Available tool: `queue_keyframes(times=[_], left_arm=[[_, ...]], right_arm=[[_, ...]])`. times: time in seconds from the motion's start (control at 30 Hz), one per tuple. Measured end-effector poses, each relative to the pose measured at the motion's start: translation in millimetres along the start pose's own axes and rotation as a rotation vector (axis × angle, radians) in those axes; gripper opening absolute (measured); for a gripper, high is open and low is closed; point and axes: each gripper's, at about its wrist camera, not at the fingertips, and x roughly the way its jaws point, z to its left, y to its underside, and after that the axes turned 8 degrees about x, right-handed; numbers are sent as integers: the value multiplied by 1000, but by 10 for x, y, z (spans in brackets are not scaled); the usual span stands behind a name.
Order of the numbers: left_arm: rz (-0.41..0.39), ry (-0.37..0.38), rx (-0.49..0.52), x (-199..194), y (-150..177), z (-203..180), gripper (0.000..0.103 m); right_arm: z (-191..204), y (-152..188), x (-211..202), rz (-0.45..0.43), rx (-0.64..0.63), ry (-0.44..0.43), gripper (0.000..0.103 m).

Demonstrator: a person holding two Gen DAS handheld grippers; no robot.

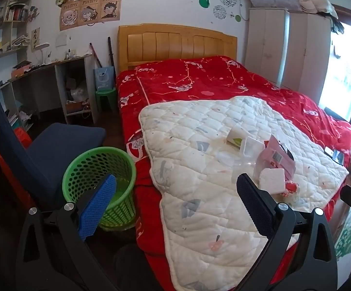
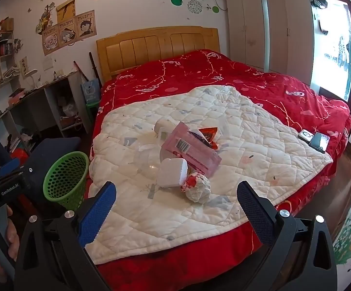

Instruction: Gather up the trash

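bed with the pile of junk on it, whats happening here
A person holds a two-finger gripper in each hand above the bed. Both the left gripper and the right gripper are open and empty. Trash lies heaped on the white quilted pad: a pink plastic wrapper, a white foam block, a crumpled paper ball. The green perforated plastic bin stands on the floor beside the bed.

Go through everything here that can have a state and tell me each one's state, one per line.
left gripper: open, holding nothing
right gripper: open, holding nothing
green basket: upright on floor
paper cup: lying on its side
pink wrapper: opened, flat on pile
paper ball: crumpled
wardrobe: doors shut
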Motion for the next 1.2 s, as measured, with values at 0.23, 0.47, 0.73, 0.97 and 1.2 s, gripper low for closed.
queue_keyframes(times=[0.23, 0.47, 0.73, 0.97, 1.2], left_arm=[[7, 1, -8, 52, 34, 18, 98], [-11, -4, -5, 58, 36, 2, 98], [-3, -8, 5, 110, 71, -33, 98], [-6, -14, 12, 122, 67, -30, 98], [-37, -29, 30, 109, 67, -42, 98]], right_arm=[[-8, 15, 29, 7, 5, 3, 97], [-30, 13, 64, 18, 6, 7, 97], [-51, 16, 78, 21, 9, 12, 97], [-65, 13, 83, 21, 12, 14, 97], [-71, 9, 86, 21, 9, 15, 97]])
